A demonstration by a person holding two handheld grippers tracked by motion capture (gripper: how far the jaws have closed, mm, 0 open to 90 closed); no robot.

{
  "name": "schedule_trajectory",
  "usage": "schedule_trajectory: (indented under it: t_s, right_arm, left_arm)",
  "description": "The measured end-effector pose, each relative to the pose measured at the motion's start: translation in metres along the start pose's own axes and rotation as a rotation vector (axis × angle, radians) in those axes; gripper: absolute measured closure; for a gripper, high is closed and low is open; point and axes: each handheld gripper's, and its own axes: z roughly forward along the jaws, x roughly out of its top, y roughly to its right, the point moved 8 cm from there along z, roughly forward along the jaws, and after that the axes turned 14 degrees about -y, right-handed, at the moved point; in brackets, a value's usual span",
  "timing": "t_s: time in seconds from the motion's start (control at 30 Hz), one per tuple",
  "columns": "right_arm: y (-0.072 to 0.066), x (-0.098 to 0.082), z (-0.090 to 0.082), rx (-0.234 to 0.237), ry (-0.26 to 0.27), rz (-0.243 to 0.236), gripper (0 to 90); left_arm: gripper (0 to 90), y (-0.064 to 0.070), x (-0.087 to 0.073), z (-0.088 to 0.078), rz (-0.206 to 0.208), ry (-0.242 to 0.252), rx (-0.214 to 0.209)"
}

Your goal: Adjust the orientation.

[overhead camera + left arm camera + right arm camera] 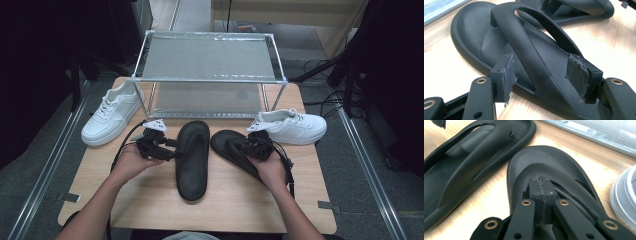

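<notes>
Hiding part of the right black sandal (235,150) in the high view are the right hand (272,170) and the right gripper (252,145), so its heel end is hard to see. In the right gripper view, the two jaws are pressed flat together over the sandal's (554,167) toe part, and I cannot tell if a bit of the strap is pinched under them. The left gripper (167,149) sits at the side of the left black sandal (192,157), which lies long and straight in the middle of the wooden table (150,200). In the left gripper view, its jaws stand wide apart, one on each side of the thick strap (529,55), and the torn grey pads (576,75) do not press on it. The two sandals lie just beside each other in front of a silver rack (207,75). One white shoe (110,115) sits at the left of the rack and another white shoe (292,126) at the right, cut off in the right gripper view. No words or brand marks can be read anywhere.
</notes>
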Motion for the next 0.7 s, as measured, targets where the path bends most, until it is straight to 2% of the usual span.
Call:
schedule_trajectory:
  t_s: [0.1, 0.43, 0.7]
  right_arm:
    - [0.002, 0.003, 0.002, 0.006, 0.001, 0.005, 90.0]
    - [0.011, 0.016, 0.009, -0.014, 0.026, 0.029, 90.0]
    - [0.018, 0.019, 0.011, -0.024, 0.038, 0.049, 90.0]
  left_arm:
    - [39.9, 0.0, -0.002, -0.001, -0.002, -0.001, 0.002]
    - [39.9, -0.001, -0.007, -0.004, -0.01, 0.004, 0.013]
    - [39.9, 0.0, -0.01, -0.005, -0.012, 0.005, 0.013]
